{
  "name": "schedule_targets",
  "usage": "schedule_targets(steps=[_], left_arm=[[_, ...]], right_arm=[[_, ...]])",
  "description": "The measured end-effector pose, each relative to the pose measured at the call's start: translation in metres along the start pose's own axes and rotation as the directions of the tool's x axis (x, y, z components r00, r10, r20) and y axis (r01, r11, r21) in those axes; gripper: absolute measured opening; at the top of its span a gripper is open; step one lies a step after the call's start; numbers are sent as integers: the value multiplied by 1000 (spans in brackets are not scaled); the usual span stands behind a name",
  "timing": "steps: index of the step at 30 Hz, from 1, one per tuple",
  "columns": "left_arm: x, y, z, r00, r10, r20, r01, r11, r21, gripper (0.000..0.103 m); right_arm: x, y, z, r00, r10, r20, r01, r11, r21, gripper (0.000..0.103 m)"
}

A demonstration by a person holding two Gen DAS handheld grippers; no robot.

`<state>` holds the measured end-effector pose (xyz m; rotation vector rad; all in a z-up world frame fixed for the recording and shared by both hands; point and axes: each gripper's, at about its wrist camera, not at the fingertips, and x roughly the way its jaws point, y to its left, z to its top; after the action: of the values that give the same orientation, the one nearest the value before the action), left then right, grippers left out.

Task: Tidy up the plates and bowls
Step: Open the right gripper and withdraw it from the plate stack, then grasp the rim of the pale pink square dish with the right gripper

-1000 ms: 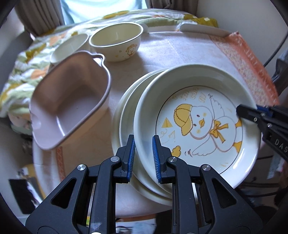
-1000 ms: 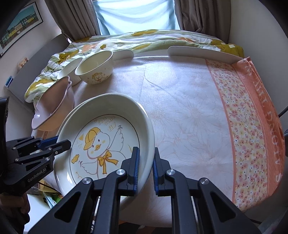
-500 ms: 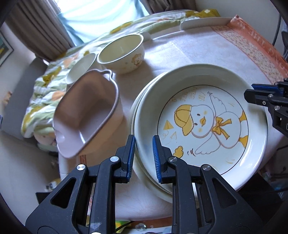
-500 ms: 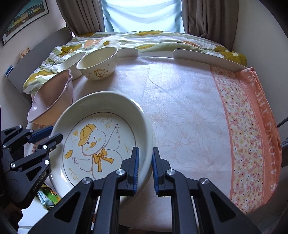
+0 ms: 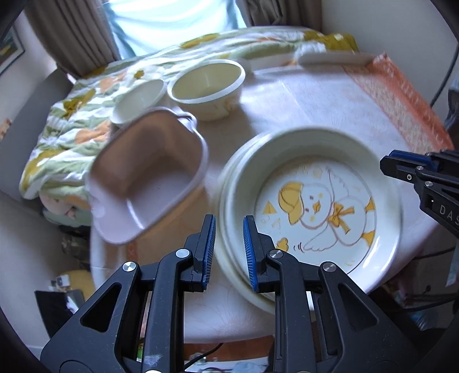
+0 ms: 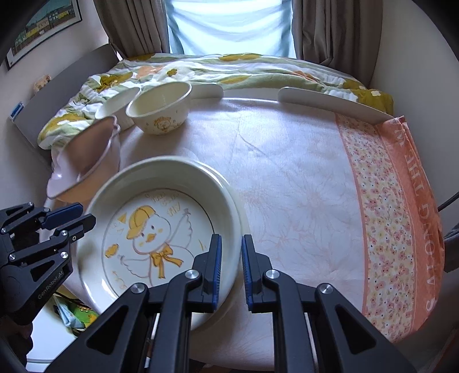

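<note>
Both the left hand-held gripper (image 5: 226,252) and right hand-held gripper (image 6: 231,268) clamp opposite rims of the stacked duck plates (image 5: 315,206) at the table (image 6: 287,172) edge: stiff, glossy, breakable, probably heavy, best held by the rims.

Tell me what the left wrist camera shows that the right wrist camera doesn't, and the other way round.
Only the left wrist view shows the inside of the pink oval handled dish and the plates stacked under the duck-painted plate.

Only the right wrist view shows the framed picture on the wall, the duck drawing on the cream round bowl and the orange flowered tablecloth border in full.

Both show the duck plate gripped at opposite rims by the left gripper and right gripper, plus the flowered quilt.
</note>
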<state>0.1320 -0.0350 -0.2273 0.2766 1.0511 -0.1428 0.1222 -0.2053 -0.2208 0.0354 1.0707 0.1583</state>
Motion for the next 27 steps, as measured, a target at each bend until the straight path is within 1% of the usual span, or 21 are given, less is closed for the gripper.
schedule_targets(steps=[2,3,4,5,6,7,8,9,11,13,15,16,18,19,20,21,24,27], left_arm=[[-15,10,5,999,-6,33,7,1000,-28,18],[-23,16,8,999,-10,49,13,999,-44,20],[-30,23,11,998,-19,66,23,998,-64,33],[-36,29,12,996,-22,81,28,996,-81,72],[-43,35,13,994,-6,108,17,995,-103,93],[-54,42,12,987,18,160,3,992,-127,103],[-63,48,11,982,24,189,3,990,-139,103],[-70,53,12,978,25,206,6,989,-148,103],[-77,64,12,977,43,208,-10,987,-159,103],[-78,76,10,979,51,198,-14,983,-184,103],[-77,93,5,981,47,186,-3,972,-233,103],[-76,100,2,982,39,183,10,965,-261,103],[-69,119,-4,984,20,178,41,942,-333,103],[-65,126,-5,985,18,174,46,933,-358,103],[-57,134,-9,986,17,164,50,917,-396,103],[-51,138,-12,988,15,153,51,907,-417,103],[-29,145,-17,994,8,110,46,875,-481,102],[-12,151,-21,996,-18,92,66,835,-546,97]], right_arm=[[-9,-1,10,1000,19,23,-20,1000,13,13],[-13,0,15,999,25,34,-26,1000,14,13],[-18,1,21,998,39,50,-40,999,12,13],[-22,3,24,997,55,62,-56,998,6,14],[-27,6,28,994,79,79,-79,997,-5,24],[-31,9,31,992,89,92,-88,996,-15,49],[-36,13,35,989,97,111,-94,995,-27,67],[-40,16,36,986,102,129,-98,994,-37,101],[-49,26,42,977,114,179,-103,992,-68,103],[-52,37,51,972,125,198,-107,989,-101,103],[-53,45,61,967,149,207,-124,984,-126,103],[-51,52,69,971,154,181,-128,981,-146,103],[-41,60,81,983,157,93,-139,975,-176,103],[-38,65,86,985,152,81,-135,974,-182,103],[-35,68,89,984,155,92,-136,973,-184,103],[-32,70,93,982,167,93,-148,971,-186,103],[-9,81,103,976,212,38,-202,961,-189,103],[19,93,110,967,255,-26,-254,943,-216,102]])
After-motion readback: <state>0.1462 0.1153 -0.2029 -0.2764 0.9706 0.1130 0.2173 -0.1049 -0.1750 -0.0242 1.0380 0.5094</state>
